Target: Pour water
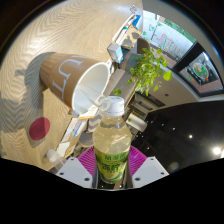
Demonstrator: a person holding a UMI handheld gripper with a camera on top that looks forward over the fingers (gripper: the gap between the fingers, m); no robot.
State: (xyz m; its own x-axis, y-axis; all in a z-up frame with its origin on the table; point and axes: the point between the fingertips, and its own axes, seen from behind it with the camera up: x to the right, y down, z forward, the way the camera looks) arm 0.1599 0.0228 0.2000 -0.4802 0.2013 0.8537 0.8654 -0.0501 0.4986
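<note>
Holding a clear plastic bottle (113,140) between my two fingers, I have it pressed from both sides by the pink pads (86,160), so my gripper (112,168) is closed about as far as the bottle's width allows. The bottle has a yellow-green label and what looks like a pale cap, and its long axis runs straight forward from my jaws, neck pointing away from me.

Just beyond the bottle's neck, slightly to the left of my jaws, is a brown paper cup (72,78) with a white inside. Its open mouth faces toward the bottle top, very near it; I cannot tell whether they touch. The cup appears tipped relative to me, which I judge to mean my own wrist is rolled, bringing the bottle toward pouring.

Everything rests over a pale wood-grain table (25,100). A leafy green plant (150,68) sits farther ahead to the right.

The coming move turns on keeping the neck lined up with the cup's mouth.
</note>
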